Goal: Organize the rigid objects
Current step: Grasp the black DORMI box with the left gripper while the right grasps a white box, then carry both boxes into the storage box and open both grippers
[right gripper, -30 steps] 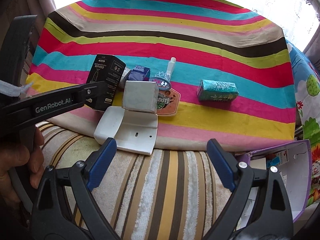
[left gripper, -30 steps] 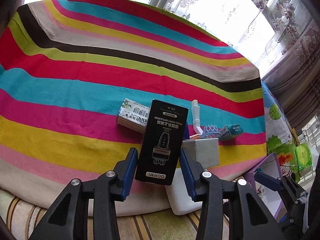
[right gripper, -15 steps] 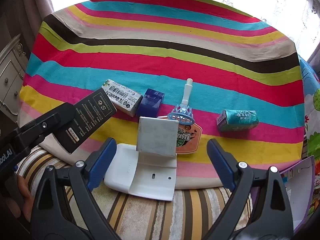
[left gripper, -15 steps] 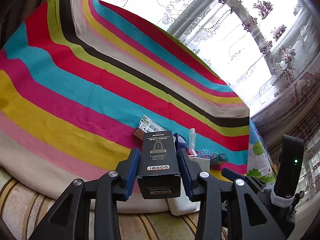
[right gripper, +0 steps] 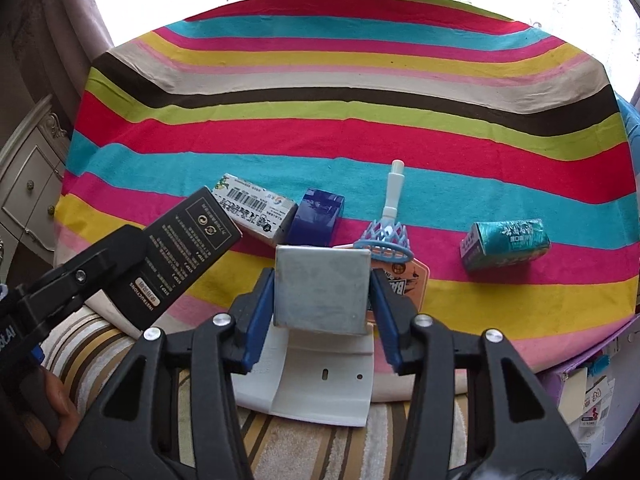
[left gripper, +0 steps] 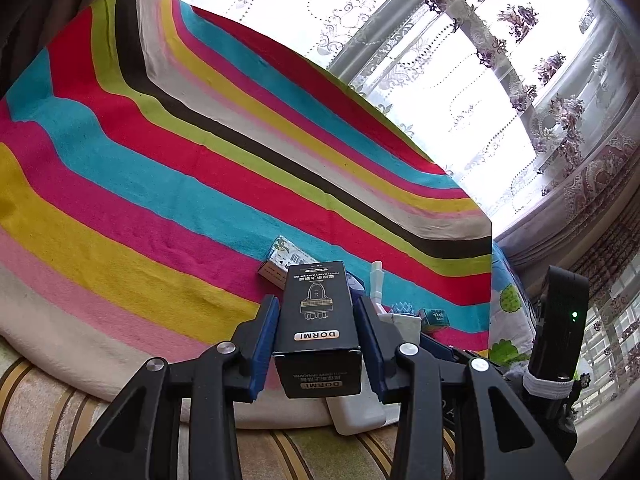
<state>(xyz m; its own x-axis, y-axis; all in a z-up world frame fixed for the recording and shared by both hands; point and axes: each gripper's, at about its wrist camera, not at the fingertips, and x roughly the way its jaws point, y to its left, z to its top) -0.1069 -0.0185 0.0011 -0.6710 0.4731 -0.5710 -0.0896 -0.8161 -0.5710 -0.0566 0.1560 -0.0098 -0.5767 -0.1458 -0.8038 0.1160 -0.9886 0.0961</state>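
Note:
My left gripper [left gripper: 316, 316] is shut on a black DORMI box [left gripper: 318, 308] and holds it above the near edge of the striped cloth [left gripper: 160, 168]; the box also shows in the right wrist view [right gripper: 180, 256] at the left. My right gripper [right gripper: 322, 292] has its blue pads on both sides of a grey square box [right gripper: 322, 290], which stands on a white plastic holder [right gripper: 320, 380]. Behind it lie a white barcode box [right gripper: 252, 208], a dark blue box [right gripper: 316, 216], a white-handled blue brush [right gripper: 388, 236], an orange tag [right gripper: 404, 284] and a teal packet [right gripper: 504, 242].
A striped sofa cushion [right gripper: 304, 448] runs along the near side under the cloth's edge. A purple box of cards [right gripper: 588, 396] sits at the lower right. A cream drawer cabinet [right gripper: 28, 184] stands at the left. Curtained windows [left gripper: 480, 60] lie behind the cloth.
My left gripper has lifted the black box off the cloth and swung it left. My right gripper has moved forward and closed its jaws from wide open onto the grey box.

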